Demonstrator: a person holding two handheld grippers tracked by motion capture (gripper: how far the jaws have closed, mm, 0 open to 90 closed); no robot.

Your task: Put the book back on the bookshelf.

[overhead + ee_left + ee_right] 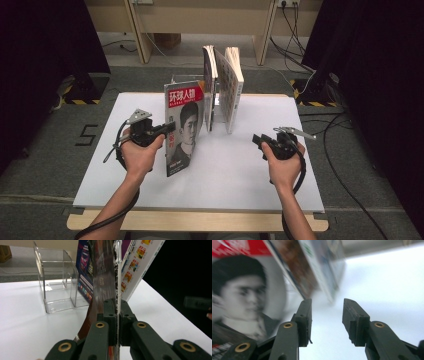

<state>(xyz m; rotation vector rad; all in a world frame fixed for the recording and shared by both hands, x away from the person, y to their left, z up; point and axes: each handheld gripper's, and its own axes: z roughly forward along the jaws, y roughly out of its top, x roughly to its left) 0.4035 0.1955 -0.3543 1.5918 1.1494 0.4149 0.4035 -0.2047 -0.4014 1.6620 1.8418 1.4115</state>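
Observation:
A magazine (182,125) with a red title band and a portrait on its cover stands upright on the white table (240,170), left of centre. My left gripper (167,131) is shut on its edge; in the left gripper view the jaws (116,307) clamp the thin magazine edge (116,275). My right gripper (257,140) hangs low over the table at the right, pointing left, open with nothing between its fingers. In the right gripper view the open gripper (327,315) faces the blurred magazine cover (244,295).
Two more books (210,85) (232,87) stand leaning in a clear acrylic holder (57,287) at the table's far middle. Behind the table are wooden desk legs (142,35). Cables (330,125) run on the floor at the right.

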